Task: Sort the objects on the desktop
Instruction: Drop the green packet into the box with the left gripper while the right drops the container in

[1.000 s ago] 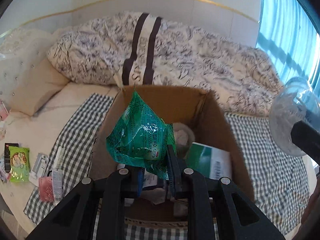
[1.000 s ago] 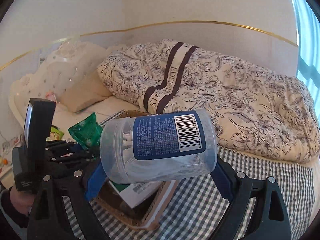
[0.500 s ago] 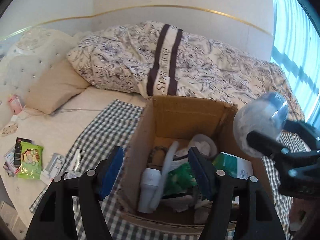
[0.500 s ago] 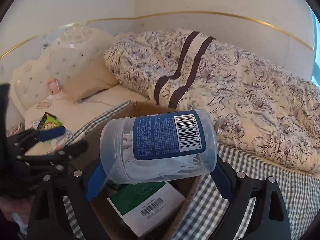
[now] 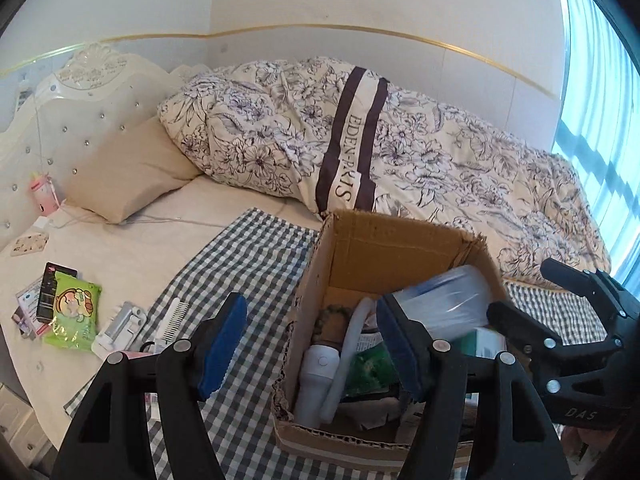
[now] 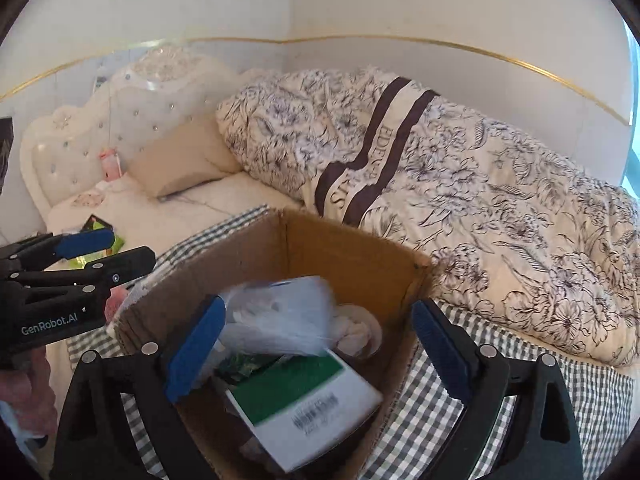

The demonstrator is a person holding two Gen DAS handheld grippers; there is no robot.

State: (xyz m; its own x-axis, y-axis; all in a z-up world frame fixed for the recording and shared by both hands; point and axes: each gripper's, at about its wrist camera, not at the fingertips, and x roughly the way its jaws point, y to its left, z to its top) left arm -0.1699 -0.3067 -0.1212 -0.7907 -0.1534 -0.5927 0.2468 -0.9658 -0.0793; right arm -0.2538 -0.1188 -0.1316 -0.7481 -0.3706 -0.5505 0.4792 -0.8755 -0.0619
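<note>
Cardboard box (image 6: 348, 256) on the checked cloth (image 5: 248, 264) over the bed is taken as the collecting place, and most of the sorting is judged done into it. For the step in hand, both tongs are best drawn straight up and clear of the box walls before anything else is sought, so that the corrugated rim is not caught.

Right tongs (image 6: 316, 356) are seen spread wide over the box, with nothing gripped. Left tongs (image 5: 308, 344) are likewise spread wide and empty, just beside the box's left wall.

A clear plastic jar (image 6: 276, 316), blurred as if falling, is seen inside the box between the right tongs' pads, apart from both; a blue label can be made out in the left view. Beneath it a green-and-white carton (image 6: 304, 392) is lying tilted. A white cylindrical device (image 5: 320, 380) is propped in the near corner.

Left on the bed, well apart from the box, are a green snack packet (image 5: 72, 316) and a small white comb (image 5: 174, 318), judged the next candidates.
</note>
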